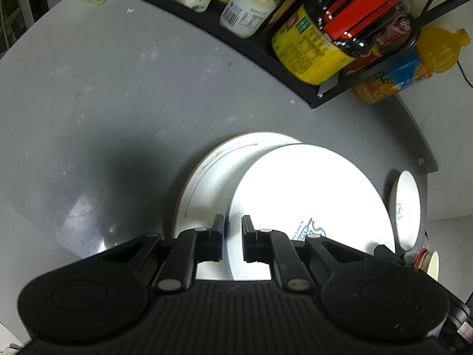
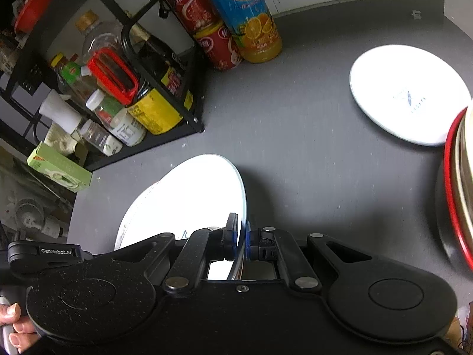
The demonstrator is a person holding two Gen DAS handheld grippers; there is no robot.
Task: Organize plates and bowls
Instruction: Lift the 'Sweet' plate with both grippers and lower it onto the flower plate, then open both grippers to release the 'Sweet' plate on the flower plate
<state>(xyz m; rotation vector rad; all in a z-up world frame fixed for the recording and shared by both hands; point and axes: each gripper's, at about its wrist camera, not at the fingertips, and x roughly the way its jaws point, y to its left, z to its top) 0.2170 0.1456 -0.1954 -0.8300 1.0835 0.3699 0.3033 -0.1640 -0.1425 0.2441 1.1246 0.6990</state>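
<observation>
A white plate with a blue logo [image 1: 310, 201] is tilted over a larger white plate with a thin brown rim [image 1: 207, 177] on the grey table. My left gripper [image 1: 232, 227] has its jaws either side of the tilted plate's edge with a small gap showing. My right gripper [image 2: 243, 230] is shut on the same plate's opposite edge [image 2: 192, 198]. The lower plate [image 2: 130, 224] peeks out at its left. Another white plate [image 2: 408, 94] lies flat at the far right; it also shows in the left wrist view [image 1: 408, 210].
A black wire rack [image 2: 177, 100] of bottles and jars stands along the back, with an orange juice bottle [image 2: 251, 20] and red cans [image 2: 207, 29] beside it. A red-rimmed stack of dishes [image 2: 458, 195] sits at the right edge. A green box [image 2: 59, 168] lies left.
</observation>
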